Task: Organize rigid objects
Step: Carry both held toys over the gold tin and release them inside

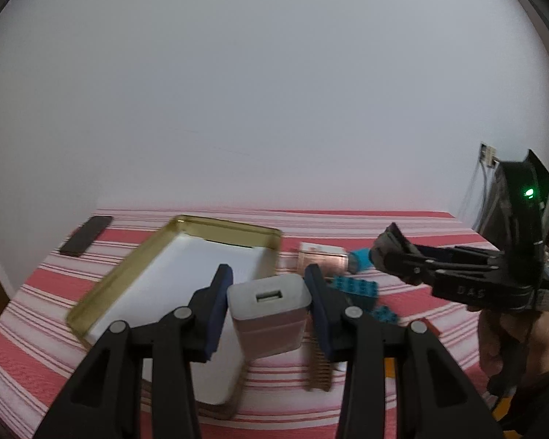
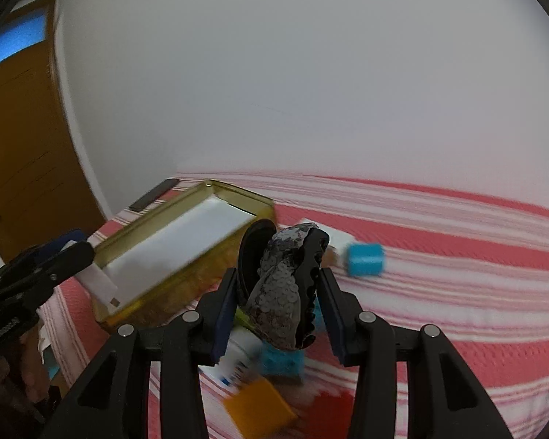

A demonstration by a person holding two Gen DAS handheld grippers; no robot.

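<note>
My left gripper (image 1: 268, 309) is shut on a white USB charger block (image 1: 269, 316) and holds it above the near right corner of the gold tin (image 1: 128, 267), which has a white lining. My right gripper (image 2: 279, 303) is shut on a black hair clip covered in grey sequins (image 2: 283, 292), held above the table beside the tin (image 2: 186, 252). In the left wrist view the right gripper (image 1: 391, 252) hangs at the right with the clip.
The red and white striped tablecloth (image 1: 402, 226) carries blue toy bricks (image 1: 355, 287), a small blue block (image 2: 364, 259), a copper-coloured pack (image 1: 322, 261), a brown comb (image 1: 320, 369), an orange piece (image 2: 258, 409) and a black phone (image 1: 86, 236) at the far left.
</note>
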